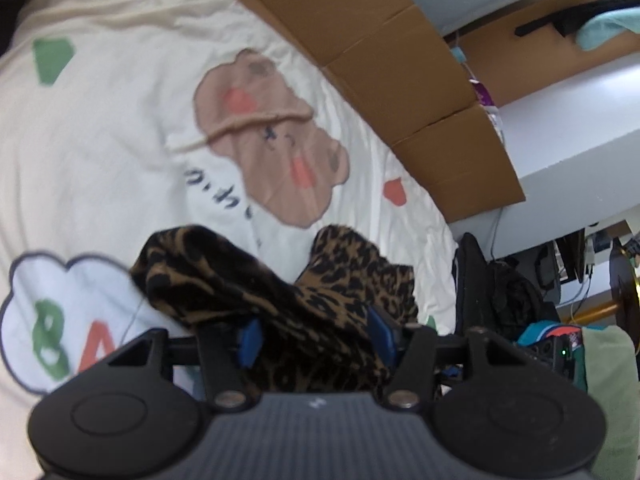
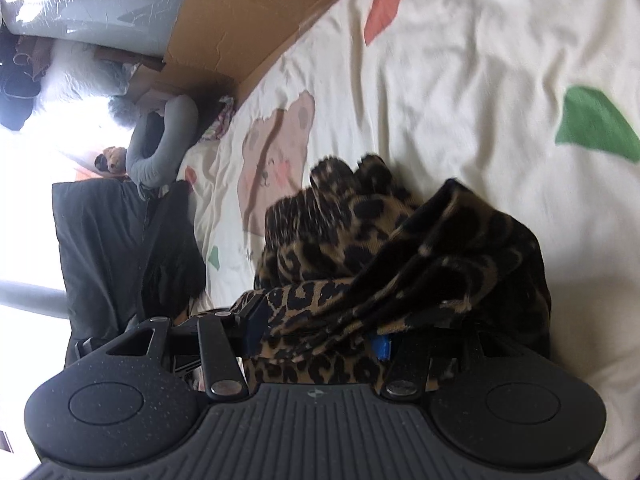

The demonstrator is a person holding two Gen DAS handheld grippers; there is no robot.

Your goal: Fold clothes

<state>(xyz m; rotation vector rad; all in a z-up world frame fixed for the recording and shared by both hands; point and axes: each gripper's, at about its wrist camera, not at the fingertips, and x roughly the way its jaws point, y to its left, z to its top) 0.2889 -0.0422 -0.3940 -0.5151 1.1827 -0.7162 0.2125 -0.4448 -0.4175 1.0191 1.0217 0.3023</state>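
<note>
A: Surface? Cream bedsheet (image 1: 112, 128) w/ bear print, cardboard (image 1: 380, 60) beside it.
B: Leopard-print garment (image 1: 320, 304) bunched, lifted over sheet. Left gripper (image 1: 316, 340) & right gripper (image 2: 318, 338) both clamp it; fabric hides fingertips.

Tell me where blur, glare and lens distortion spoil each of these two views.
Left wrist view: the bedsheet and its bear print are softly smeared, and the cardboard edge bows from the fisheye. Right wrist view: daylight at the left edge burns out to white, and the leopard-print cloth shows motion blur at its upper edge.
</note>
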